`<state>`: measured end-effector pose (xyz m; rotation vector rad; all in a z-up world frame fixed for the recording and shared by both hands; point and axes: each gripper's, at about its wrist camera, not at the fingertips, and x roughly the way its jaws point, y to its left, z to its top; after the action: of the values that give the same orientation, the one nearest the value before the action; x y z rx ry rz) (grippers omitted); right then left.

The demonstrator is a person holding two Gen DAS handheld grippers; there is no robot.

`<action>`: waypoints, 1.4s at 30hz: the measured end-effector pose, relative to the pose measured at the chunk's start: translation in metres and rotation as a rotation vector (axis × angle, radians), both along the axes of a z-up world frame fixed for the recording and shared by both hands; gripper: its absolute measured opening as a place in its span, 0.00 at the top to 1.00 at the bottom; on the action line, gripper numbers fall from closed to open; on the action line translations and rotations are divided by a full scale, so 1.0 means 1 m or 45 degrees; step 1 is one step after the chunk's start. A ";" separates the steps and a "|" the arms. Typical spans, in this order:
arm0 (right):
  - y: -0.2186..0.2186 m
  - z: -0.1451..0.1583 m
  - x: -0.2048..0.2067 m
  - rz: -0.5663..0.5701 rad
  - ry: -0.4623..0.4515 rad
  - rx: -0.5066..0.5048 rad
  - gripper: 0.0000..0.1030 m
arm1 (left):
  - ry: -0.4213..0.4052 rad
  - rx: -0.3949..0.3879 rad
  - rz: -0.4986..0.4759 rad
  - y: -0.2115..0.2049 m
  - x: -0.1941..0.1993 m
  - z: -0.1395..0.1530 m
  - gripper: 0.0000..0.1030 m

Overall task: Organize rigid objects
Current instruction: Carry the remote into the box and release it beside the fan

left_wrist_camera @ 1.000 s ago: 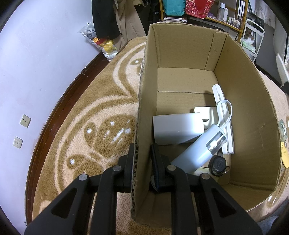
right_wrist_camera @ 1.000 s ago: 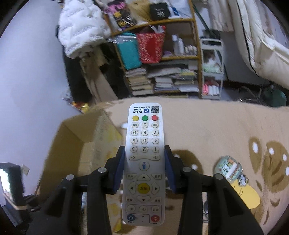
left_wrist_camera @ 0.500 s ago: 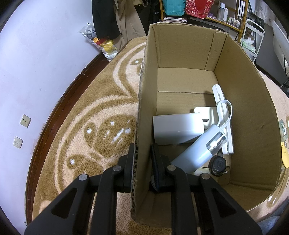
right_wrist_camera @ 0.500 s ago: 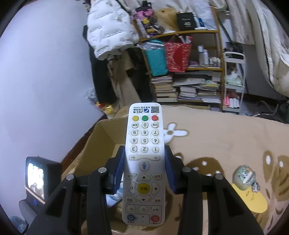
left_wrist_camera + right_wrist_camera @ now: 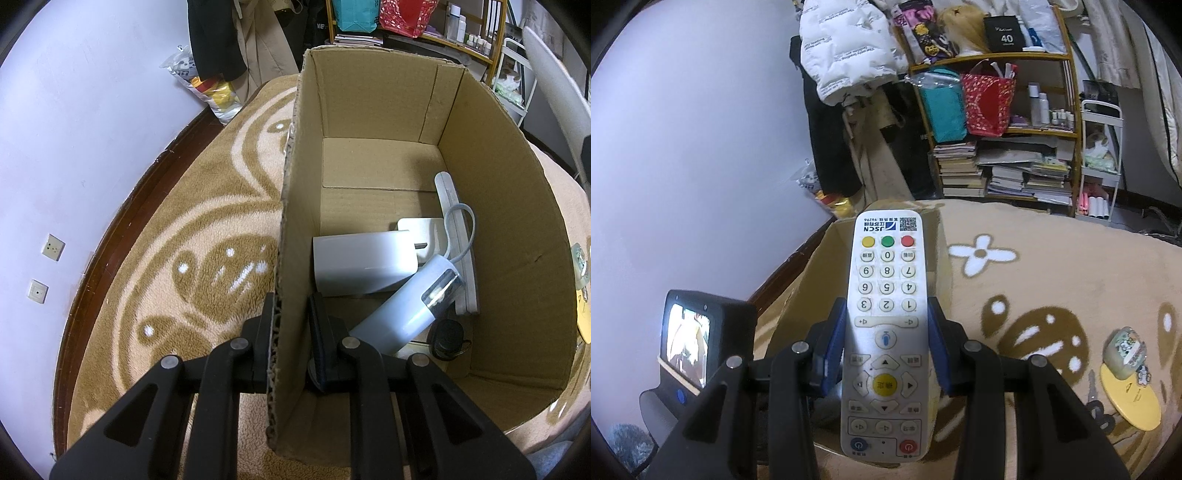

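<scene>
An open cardboard box (image 5: 491,206) stands on the carpet. My left gripper (image 5: 291,314) is shut on its left wall, one finger outside and one inside. On the box floor lie a white rectangular device (image 5: 362,264), a pale blue bottle (image 5: 406,306), a long white bar with a loop (image 5: 458,229), a white charger (image 5: 423,232) and a small black item (image 5: 447,338). In the right wrist view my right gripper (image 5: 886,339) is shut on a white remote control (image 5: 886,325), held above the box (image 5: 827,273). The left gripper's body with its small lit screen (image 5: 690,339) shows at lower left.
A round yellow pad (image 5: 1130,397) with a small tin (image 5: 1126,352) on it and keys (image 5: 1095,398) lie on the carpet at right. Behind stand a loaded bookshelf (image 5: 1004,162), hanging coats (image 5: 846,55) and a white trolley (image 5: 1102,158). A wall (image 5: 81,129) runs along the left.
My right gripper has swung left with the remote, bringing the box under it and the left gripper's screen into view. The left gripper and the box have not moved.
</scene>
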<state>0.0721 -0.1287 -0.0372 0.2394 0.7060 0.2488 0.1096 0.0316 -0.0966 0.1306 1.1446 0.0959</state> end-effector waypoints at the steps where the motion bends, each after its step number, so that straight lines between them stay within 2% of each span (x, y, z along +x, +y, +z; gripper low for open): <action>1: 0.002 -0.002 0.000 0.007 0.006 -0.002 0.58 | 0.000 -0.001 0.000 0.000 0.000 0.000 0.84; 9: 0.006 -0.014 0.005 0.045 0.033 0.020 0.58 | 0.000 0.000 0.000 0.000 0.000 0.000 0.84; 10: 0.006 -0.015 0.005 0.046 0.036 0.020 0.62 | 0.000 0.000 0.000 0.000 0.000 0.000 0.84; 12: 0.005 -0.017 0.005 0.045 0.036 0.009 0.78 | 0.000 0.000 0.001 0.000 0.000 0.000 0.84; 26: -0.002 -0.013 0.004 0.004 0.039 -0.016 0.76 | 0.003 0.009 -0.003 -0.002 0.000 0.001 0.84; 36: -0.031 -0.011 0.008 -0.128 0.034 -0.109 0.41 | 0.003 0.008 -0.003 -0.002 0.000 0.001 0.84; 38: -0.039 -0.011 0.010 -0.171 0.041 -0.122 0.30 | 0.003 0.008 -0.002 -0.002 0.000 0.001 0.84; 40: -0.049 -0.012 0.011 -0.219 0.051 -0.117 0.11 | 0.003 0.008 -0.003 -0.002 0.000 0.001 0.84; 42: -0.060 -0.013 0.013 -0.267 0.060 -0.113 0.02 | 0.004 0.007 -0.002 -0.002 0.000 0.001 0.84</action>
<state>0.0847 -0.1886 -0.0497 0.2334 0.7313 0.0121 0.1098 0.0298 -0.0956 0.1368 1.1470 0.0976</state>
